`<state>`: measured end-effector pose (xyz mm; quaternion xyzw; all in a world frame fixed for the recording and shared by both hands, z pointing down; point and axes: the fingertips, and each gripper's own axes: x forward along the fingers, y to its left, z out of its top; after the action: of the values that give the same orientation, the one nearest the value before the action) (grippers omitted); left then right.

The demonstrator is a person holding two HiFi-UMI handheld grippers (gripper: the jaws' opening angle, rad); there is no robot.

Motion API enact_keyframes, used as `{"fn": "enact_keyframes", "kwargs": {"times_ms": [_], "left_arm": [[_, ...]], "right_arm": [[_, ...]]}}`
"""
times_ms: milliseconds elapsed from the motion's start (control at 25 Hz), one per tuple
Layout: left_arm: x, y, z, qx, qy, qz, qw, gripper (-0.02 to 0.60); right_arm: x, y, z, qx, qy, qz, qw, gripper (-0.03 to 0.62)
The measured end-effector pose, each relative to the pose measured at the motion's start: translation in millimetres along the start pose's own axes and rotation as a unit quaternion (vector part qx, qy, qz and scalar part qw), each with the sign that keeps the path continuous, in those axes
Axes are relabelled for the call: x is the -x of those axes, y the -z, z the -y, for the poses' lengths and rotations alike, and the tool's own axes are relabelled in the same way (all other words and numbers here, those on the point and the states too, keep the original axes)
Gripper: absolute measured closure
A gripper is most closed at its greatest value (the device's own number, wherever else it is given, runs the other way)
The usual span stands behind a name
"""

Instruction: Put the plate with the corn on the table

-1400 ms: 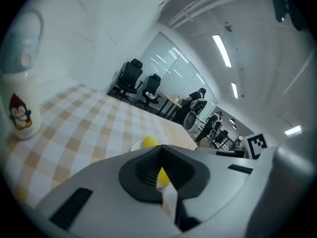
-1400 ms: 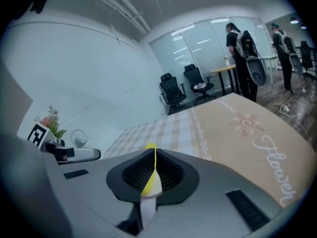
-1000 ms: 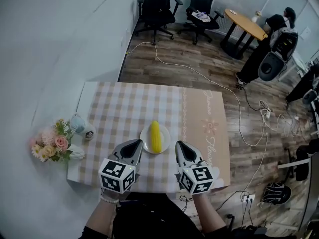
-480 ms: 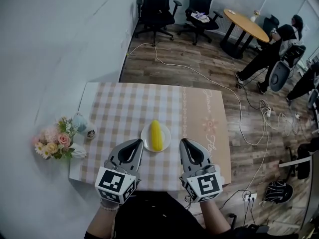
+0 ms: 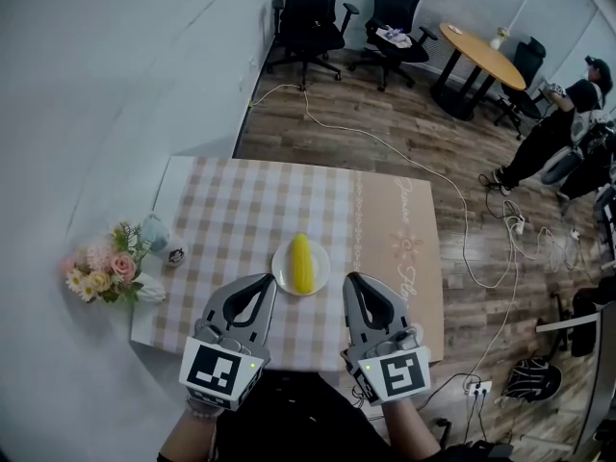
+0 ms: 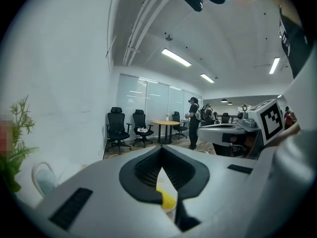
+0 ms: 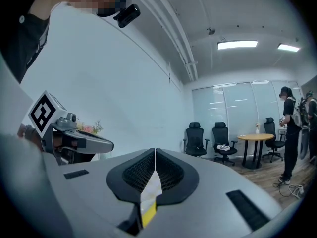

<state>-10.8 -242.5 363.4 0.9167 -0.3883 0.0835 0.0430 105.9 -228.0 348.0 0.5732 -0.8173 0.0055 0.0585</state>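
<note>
A white plate carrying a yellow corn cob rests on the checked tablecloth of the table, near its front edge. My left gripper hovers just left of the plate, shut and empty. Just right of the plate is my right gripper, likewise shut with nothing in it. In the left gripper view the jaws meet, and a bit of corn shows below them. The right gripper view shows its jaws closed, with a sliver of corn beneath.
A bunch of flowers, a mug and a small cup sit at the table's left edge. A cable runs over the wooden floor. Office chairs, a round table and a person are farther off.
Both grippers have drawn back a little toward me, away from the plate. The plate and corn have stayed put. The person in the background has walked to the right.
</note>
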Motion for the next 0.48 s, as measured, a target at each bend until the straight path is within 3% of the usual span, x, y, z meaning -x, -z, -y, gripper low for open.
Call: {"fn": "enact_keyframes", "kwargs": {"times_ms": [480], "left_arm": [[5,-13,10,0.013,-0.002,-0.008,0.9999,0.569]], "right_arm": [[6,-9,-7,0.022,-0.007,-0.005,1.0,0.551]]}}
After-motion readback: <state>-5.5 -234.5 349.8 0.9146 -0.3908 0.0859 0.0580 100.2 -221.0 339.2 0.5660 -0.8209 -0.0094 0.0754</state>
